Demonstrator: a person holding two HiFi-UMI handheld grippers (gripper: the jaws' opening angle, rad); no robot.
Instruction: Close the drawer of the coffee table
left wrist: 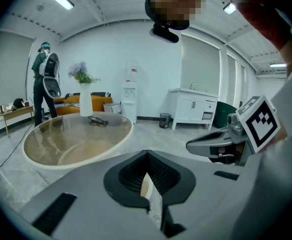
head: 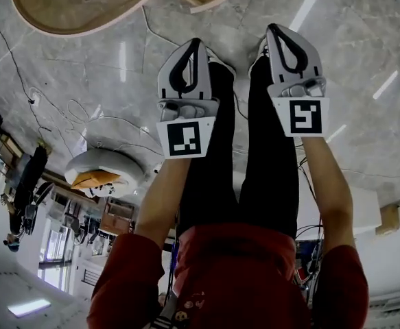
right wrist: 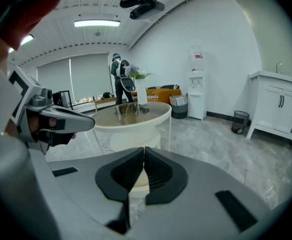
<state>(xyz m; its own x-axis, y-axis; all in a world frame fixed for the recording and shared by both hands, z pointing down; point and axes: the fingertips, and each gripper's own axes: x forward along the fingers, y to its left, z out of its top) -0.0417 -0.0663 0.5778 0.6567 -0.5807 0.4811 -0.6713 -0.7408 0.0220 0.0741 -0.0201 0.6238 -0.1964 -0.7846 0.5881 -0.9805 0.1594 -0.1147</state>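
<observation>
While both arms are stretched forward side by side, the left gripper (head: 194,50) and right gripper (head: 280,36) are held pressed together, empty, short of the coffee table (head: 62,9).

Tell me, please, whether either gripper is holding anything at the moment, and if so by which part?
Nothing is held. The left gripper and the right gripper each have their jaws closed together, with nothing between them.
</observation>
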